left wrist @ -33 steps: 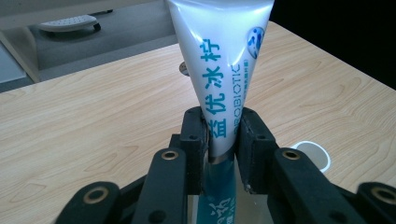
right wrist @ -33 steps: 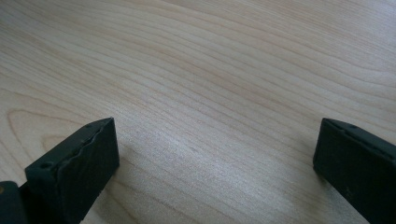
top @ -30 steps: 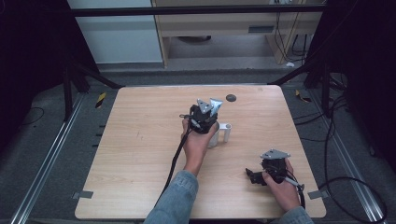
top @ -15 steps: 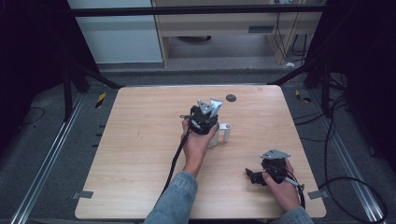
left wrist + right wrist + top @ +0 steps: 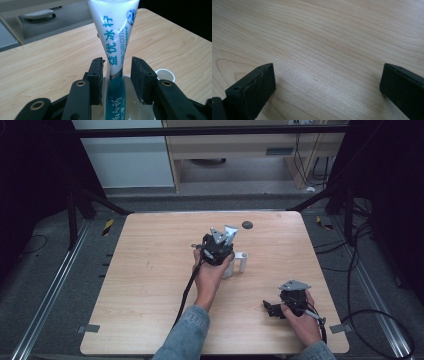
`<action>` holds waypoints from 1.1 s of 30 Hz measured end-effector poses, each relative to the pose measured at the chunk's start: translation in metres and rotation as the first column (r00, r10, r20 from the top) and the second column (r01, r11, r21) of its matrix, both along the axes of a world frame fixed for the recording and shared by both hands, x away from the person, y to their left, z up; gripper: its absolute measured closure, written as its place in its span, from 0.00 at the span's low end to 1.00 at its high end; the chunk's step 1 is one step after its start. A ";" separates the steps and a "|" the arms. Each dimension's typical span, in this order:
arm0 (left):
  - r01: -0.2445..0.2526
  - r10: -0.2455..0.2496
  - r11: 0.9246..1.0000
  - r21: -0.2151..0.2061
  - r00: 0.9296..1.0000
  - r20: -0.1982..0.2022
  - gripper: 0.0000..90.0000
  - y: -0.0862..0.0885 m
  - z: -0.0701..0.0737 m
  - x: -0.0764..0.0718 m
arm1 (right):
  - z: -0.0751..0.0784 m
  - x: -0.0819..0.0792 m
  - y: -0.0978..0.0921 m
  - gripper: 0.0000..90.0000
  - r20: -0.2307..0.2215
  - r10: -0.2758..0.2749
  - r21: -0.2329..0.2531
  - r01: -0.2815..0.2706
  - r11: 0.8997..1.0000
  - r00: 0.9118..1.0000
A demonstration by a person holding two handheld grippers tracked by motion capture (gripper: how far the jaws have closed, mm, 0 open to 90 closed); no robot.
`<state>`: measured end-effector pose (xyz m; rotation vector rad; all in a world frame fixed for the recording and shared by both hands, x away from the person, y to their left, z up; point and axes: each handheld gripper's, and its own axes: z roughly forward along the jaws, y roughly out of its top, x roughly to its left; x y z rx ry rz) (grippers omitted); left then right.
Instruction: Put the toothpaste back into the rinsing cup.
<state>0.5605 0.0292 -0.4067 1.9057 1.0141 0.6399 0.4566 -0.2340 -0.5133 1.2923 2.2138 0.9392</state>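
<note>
Light wooden table (image 5: 150,285), biggest thing in frame; dark round spot (image 5: 247,224) near its far edge.

Left gripper (image 5: 226,251) sits mid-table, over a white holder (image 5: 235,262) with a tube-like post at its right. In the left gripper view the jaws stand either side of a toothpaste tube (image 5: 113,37), tube upright, crimped end up. Left pad looks touching the tube, right pad has a visible gap, so partly closed around it, not clamped as far as I can tell. Tube foot and what it stands in: hidden behind the jaws.

Print on tube, teal on white: "益优冰柠", smaller "PROBIOTIC" alongside, round blue logo near the top. None of that is legible from the high view.

White cup rim (image 5: 164,75) just right of the jaws.

Right gripper (image 5: 272,310) rests at the near right of the table, well apart from the tube. Its own view: jaws wide apart, bare wood grain between, nothing held.
</note>
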 end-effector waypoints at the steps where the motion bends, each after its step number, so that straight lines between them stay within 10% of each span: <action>1: 0.000 0.000 1.000 0.000 1.000 0.000 0.68 0.000 0.000 0.000 | 0.000 0.000 0.000 0.00 0.000 0.000 0.000 0.000 1.000 1.000; 33: 0.062 -0.062 0.998 0.018 0.998 -0.006 0.33 0.006 0.009 -0.029 | 0.000 0.000 0.000 0.01 0.001 -0.001 -0.002 0.001 1.000 1.000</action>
